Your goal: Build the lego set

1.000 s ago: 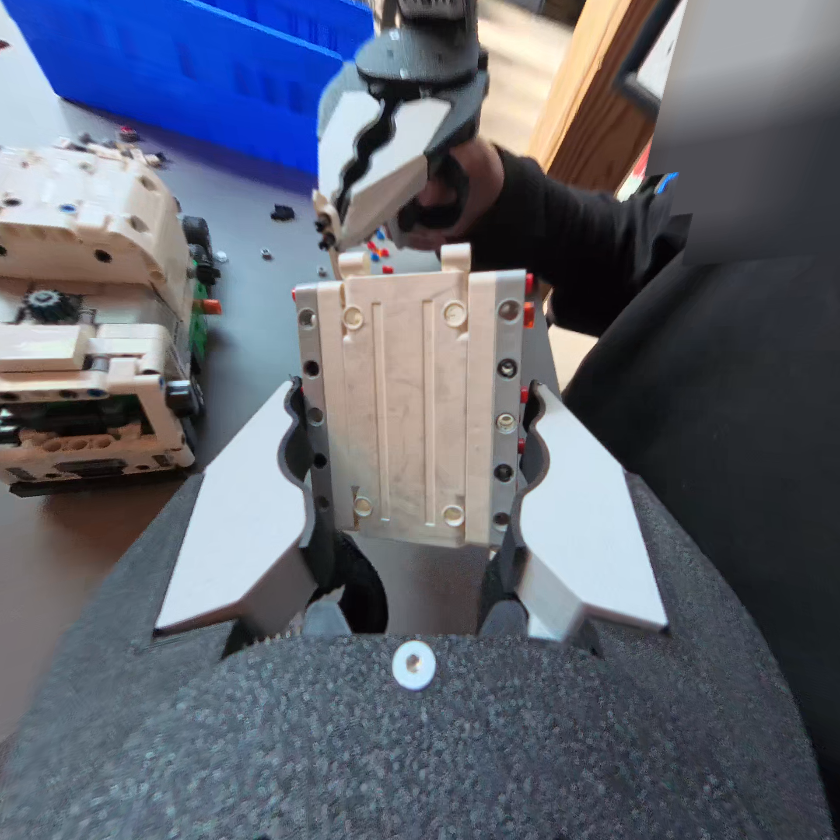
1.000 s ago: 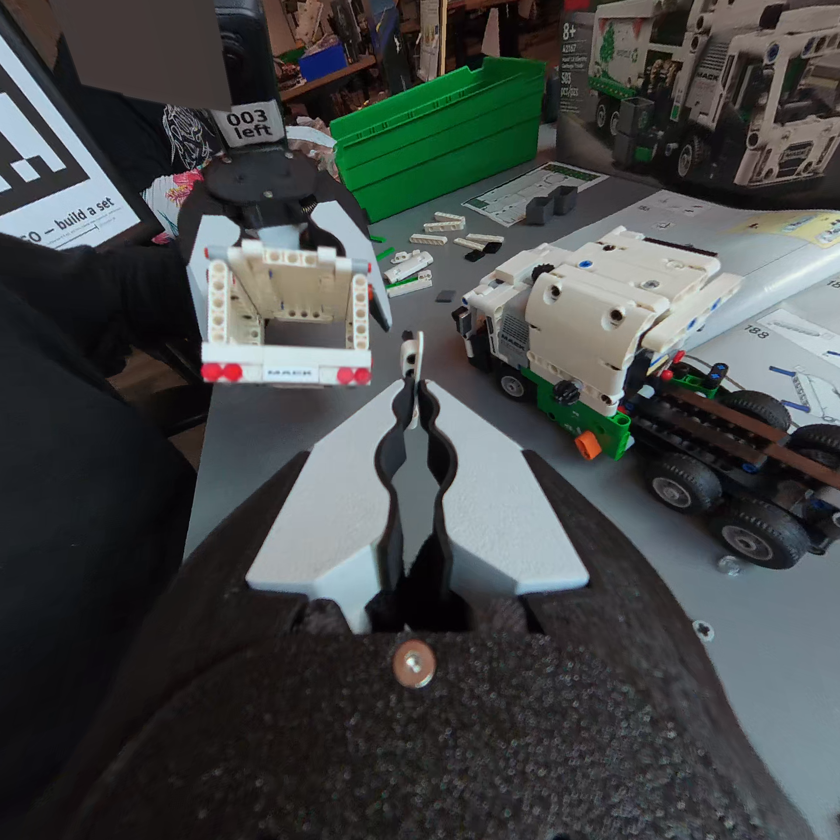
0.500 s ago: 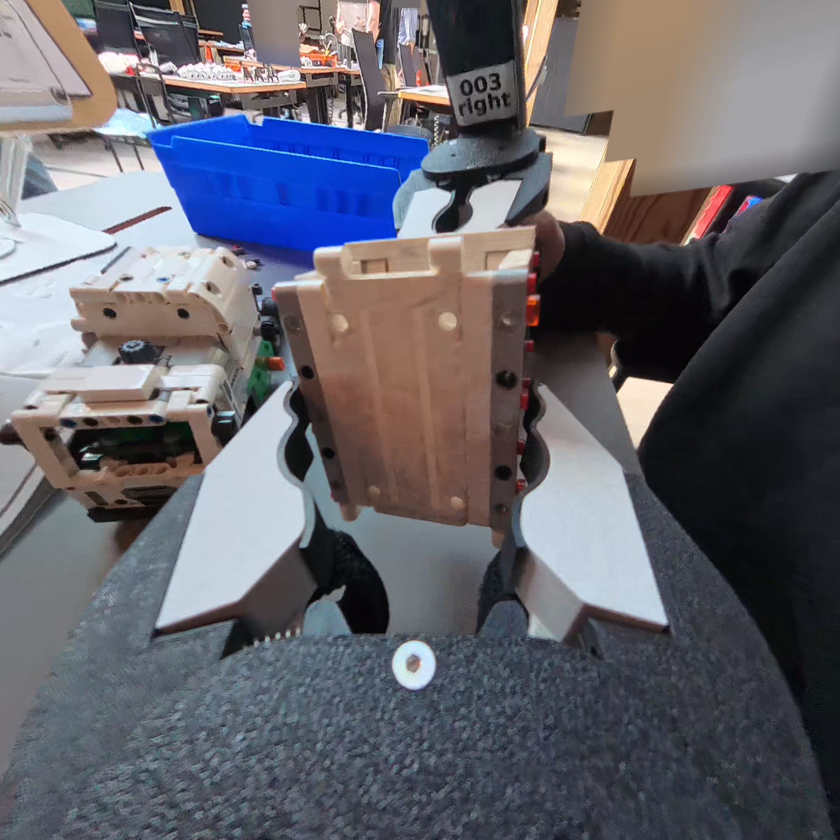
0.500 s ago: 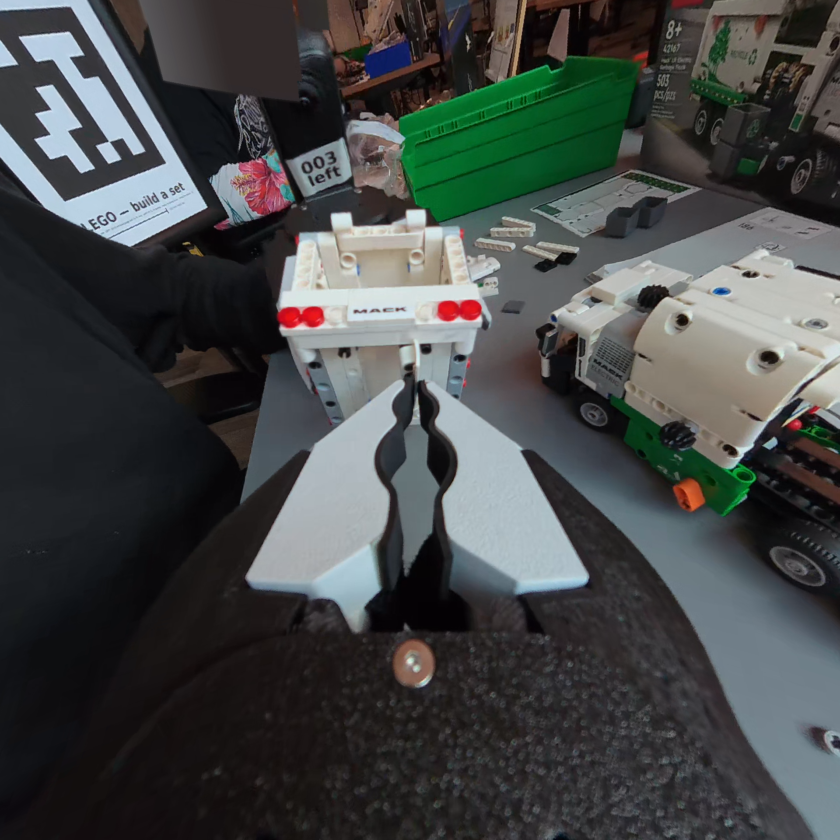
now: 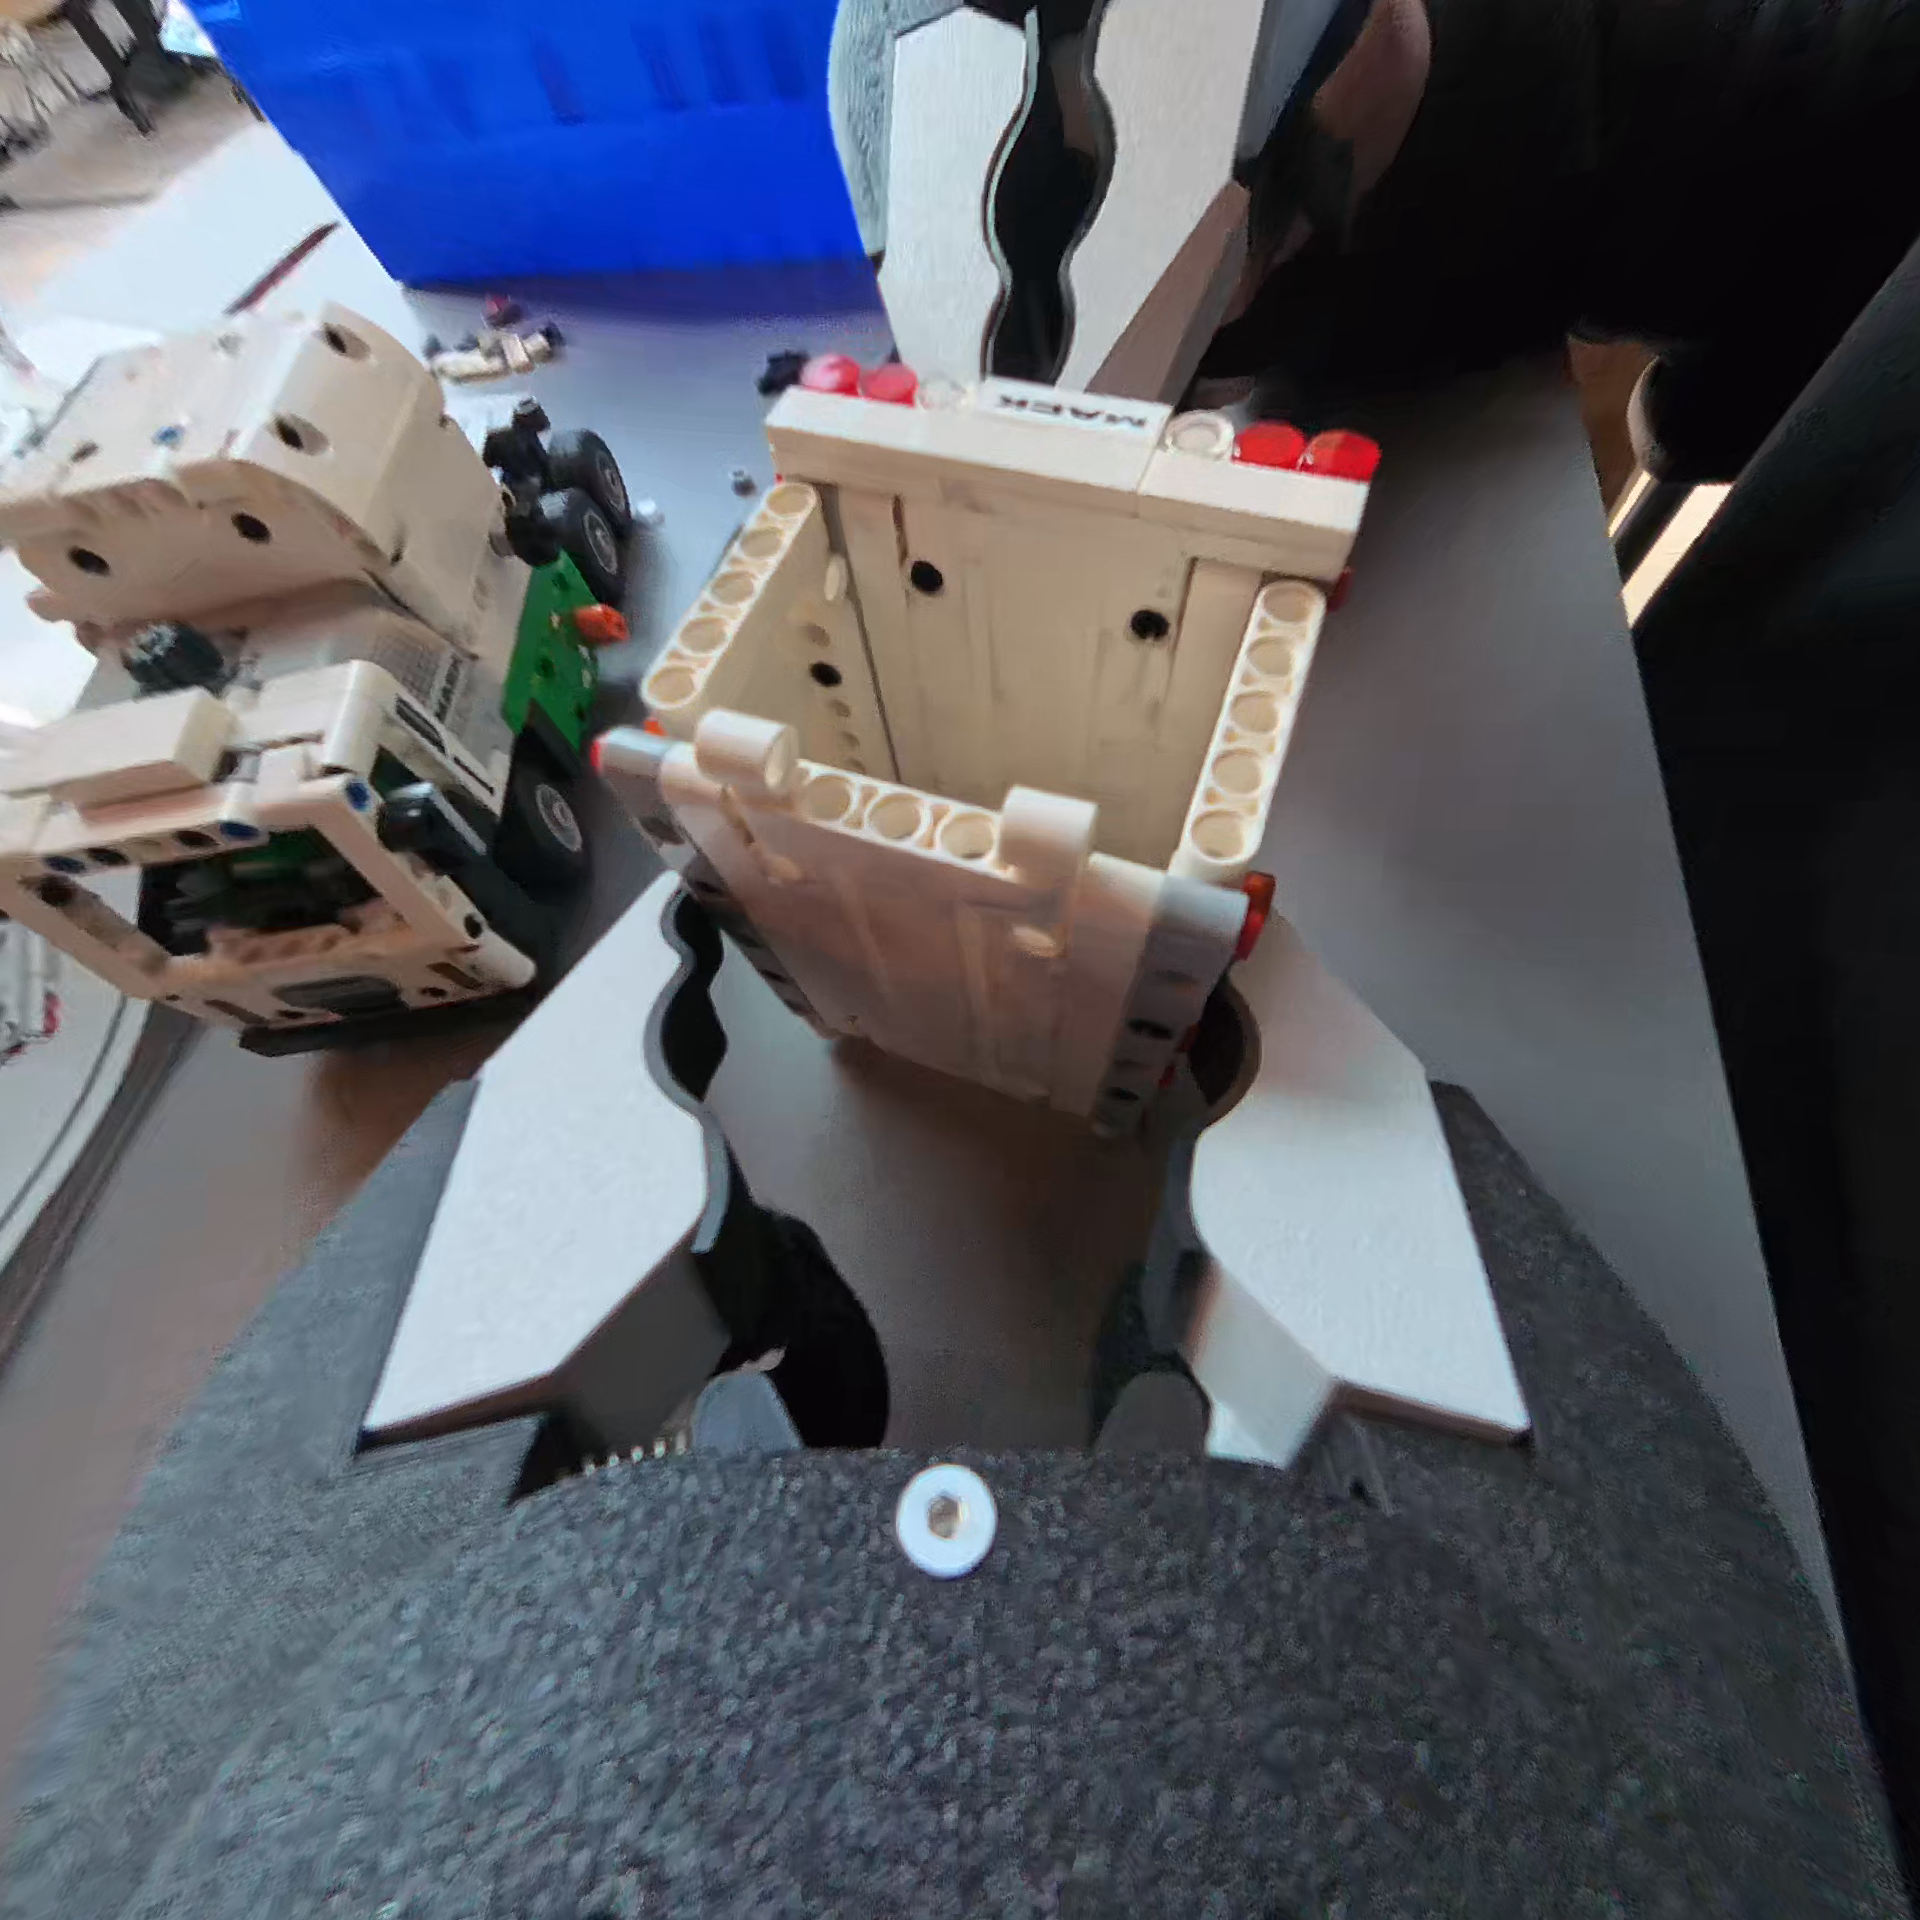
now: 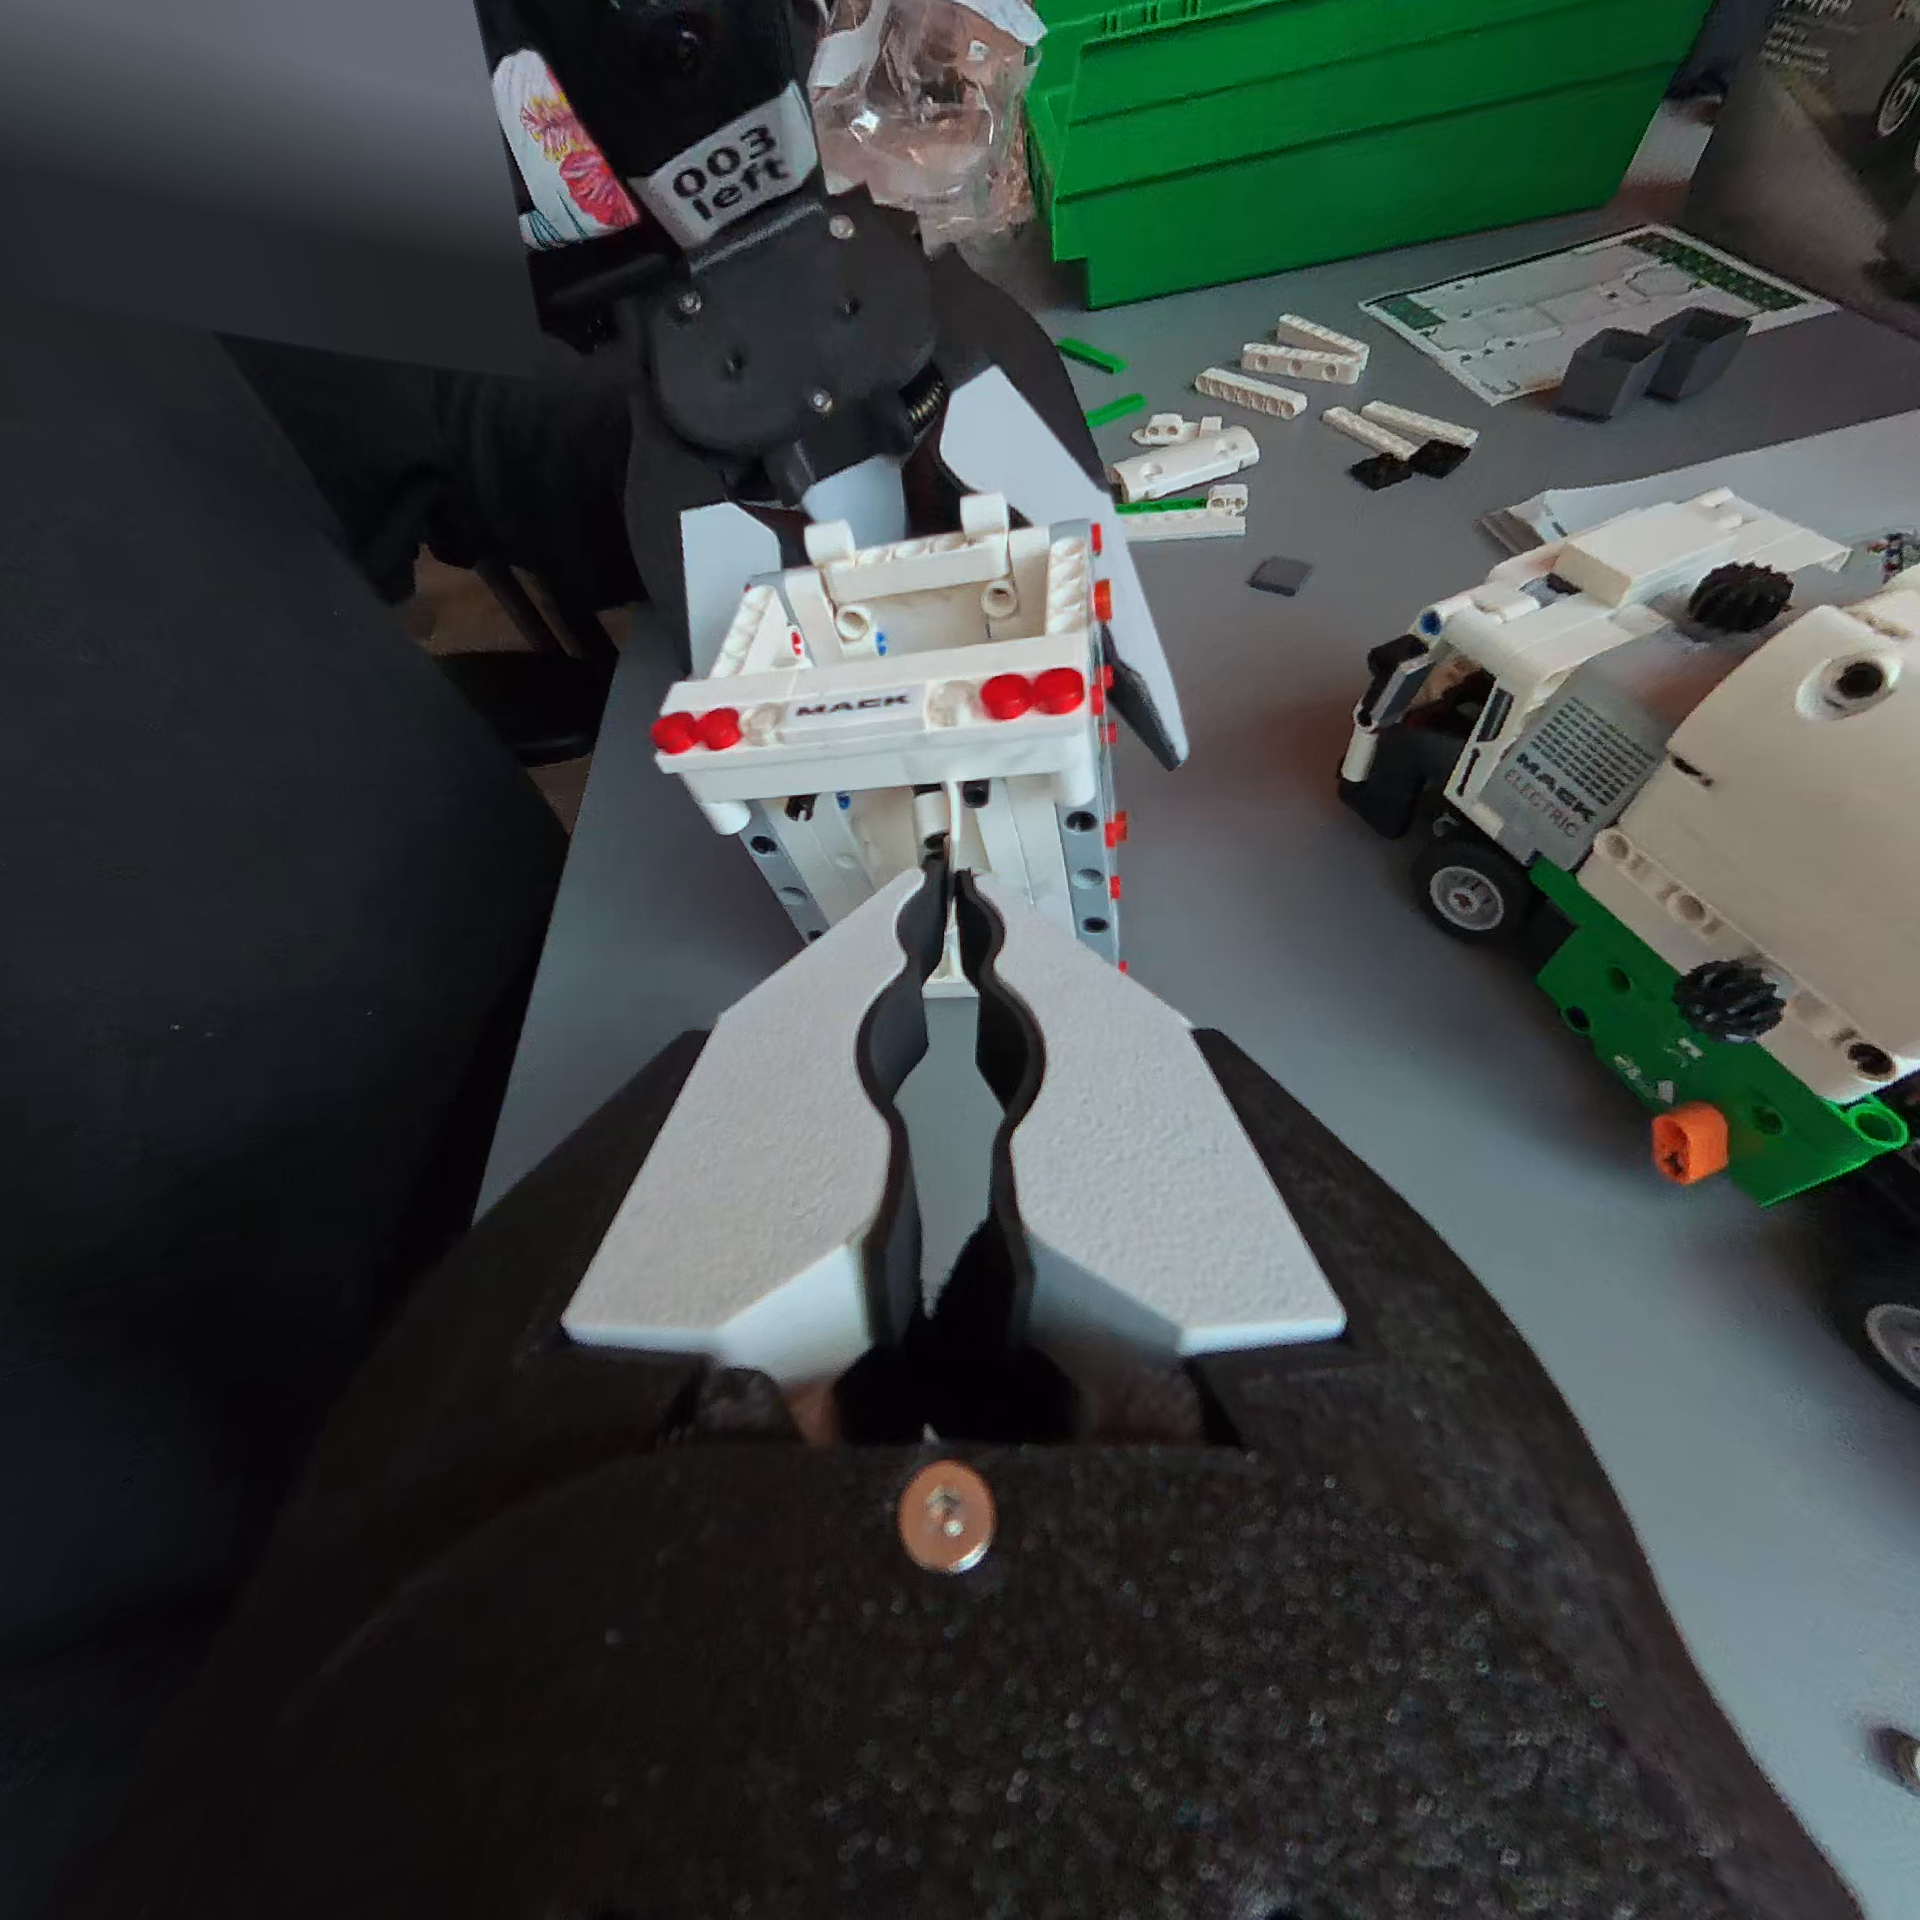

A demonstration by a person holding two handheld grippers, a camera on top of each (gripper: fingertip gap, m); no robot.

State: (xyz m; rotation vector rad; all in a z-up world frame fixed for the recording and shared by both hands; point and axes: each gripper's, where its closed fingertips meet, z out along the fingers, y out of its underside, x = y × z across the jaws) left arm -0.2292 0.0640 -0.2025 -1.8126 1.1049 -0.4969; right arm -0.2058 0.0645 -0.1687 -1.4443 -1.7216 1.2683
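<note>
A white box-shaped truck body (image 5: 1018, 665) with red tail lights sits between the fingers of my left gripper (image 5: 956, 935), which is shut on its lower sides and holds it just above the grey table. Its open top faces the left wrist camera. In the right wrist view the same body (image 6: 883, 717) is straight ahead. My right gripper (image 6: 948, 878) is shut on a small white piece (image 6: 938, 821) and holds it against the body's wall, under the tail-light bar. The right gripper (image 5: 1049, 208) also shows behind the body in the left wrist view.
The partly built white and green truck (image 6: 1714, 831) stands on the table to the right, also in the left wrist view (image 5: 260, 644). A green bin (image 6: 1351, 135), loose white beams (image 6: 1299, 384), a printed sheet (image 6: 1590, 301) and dark grey pieces (image 6: 1652, 358) lie behind. A blue bin (image 5: 571, 135) is at the far edge. The tips of one gripper are about 5 cm away from the tips of the other.
The left gripper has tipped the box body so that its open top faces its camera. The right gripper has moved in with the small white piece, up to the body's wall.
</note>
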